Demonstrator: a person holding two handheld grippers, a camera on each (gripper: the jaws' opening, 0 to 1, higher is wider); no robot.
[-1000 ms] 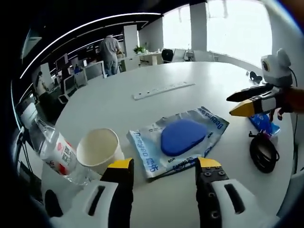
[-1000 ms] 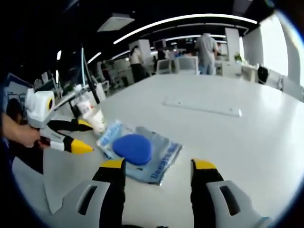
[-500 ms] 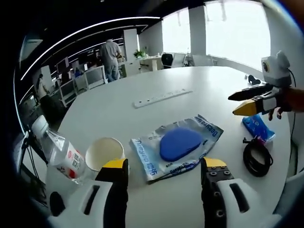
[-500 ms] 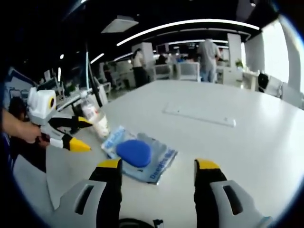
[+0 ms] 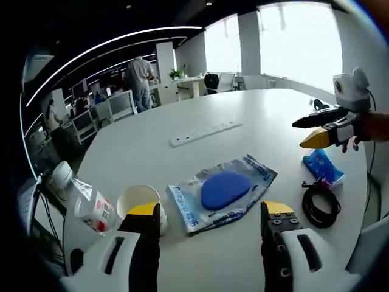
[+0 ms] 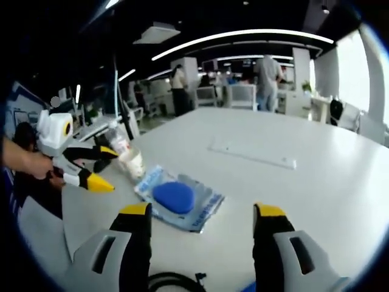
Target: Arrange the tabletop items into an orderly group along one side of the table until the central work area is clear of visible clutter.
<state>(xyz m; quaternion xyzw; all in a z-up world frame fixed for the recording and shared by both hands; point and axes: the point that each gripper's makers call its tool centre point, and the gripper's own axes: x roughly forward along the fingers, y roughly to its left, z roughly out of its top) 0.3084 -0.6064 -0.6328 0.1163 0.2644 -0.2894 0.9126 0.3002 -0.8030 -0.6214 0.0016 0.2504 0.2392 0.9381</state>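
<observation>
Both the left gripper (image 5: 209, 213) and the right gripper (image 6: 202, 214) were held above the white table (image 5: 182, 158) with jaws spread wide and nothing between them. In the left gripper view, the clear packet with a blue pad (image 5: 222, 190) was seen at centre, the paper cup (image 5: 141, 202) and plastic bottle (image 5: 85, 198) at 9 o'clock from it, and the coiled black cable (image 5: 321, 205) and small blue pack (image 5: 323, 166) at 3 o'clock. A white power strip (image 5: 206, 132) lay at 12 o'clock.

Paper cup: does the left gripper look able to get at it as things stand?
Probably yes. The paper cup stands just ahead of the open left gripper, off its left side, with the plastic bottle lying close beside it.
</observation>
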